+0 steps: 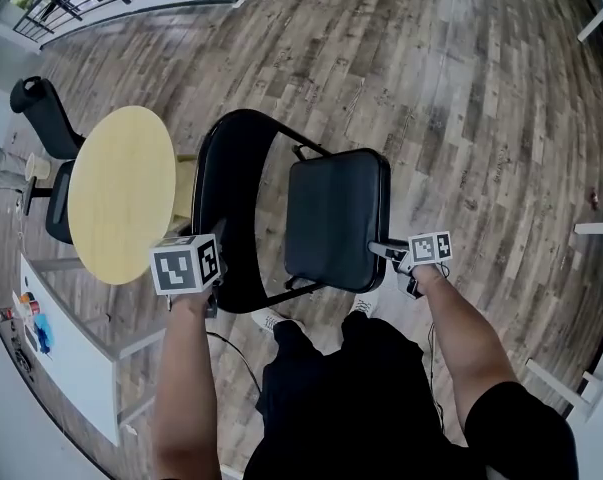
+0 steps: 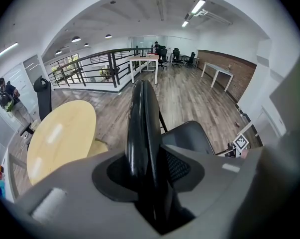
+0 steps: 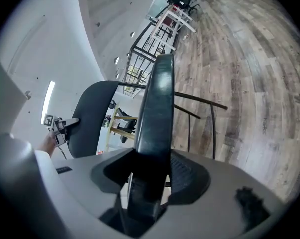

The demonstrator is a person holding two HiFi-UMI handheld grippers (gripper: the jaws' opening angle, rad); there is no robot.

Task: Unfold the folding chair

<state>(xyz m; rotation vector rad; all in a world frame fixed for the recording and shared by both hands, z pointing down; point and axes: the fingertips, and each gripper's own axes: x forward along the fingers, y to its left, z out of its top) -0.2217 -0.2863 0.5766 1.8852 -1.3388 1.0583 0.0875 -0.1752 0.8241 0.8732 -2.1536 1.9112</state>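
The black folding chair stands on the wood floor in front of me, its curved backrest [image 1: 226,203] on the left and its padded seat [image 1: 336,218] on the right. My left gripper [image 1: 217,255] is shut on the backrest's near edge, and the left gripper view shows that rim [image 2: 141,128] running up between the jaws. My right gripper [image 1: 383,251] is at the seat's near right edge. In the right gripper view the seat edge [image 3: 155,118] stands between the jaws with a thin gap on its left side, so the jaws are open around it.
A round yellow table [image 1: 121,193] stands just left of the chair, with a black office chair [image 1: 43,113] behind it. A white desk [image 1: 66,343] lies at the lower left. My legs and shoes [image 1: 271,320] are right behind the chair.
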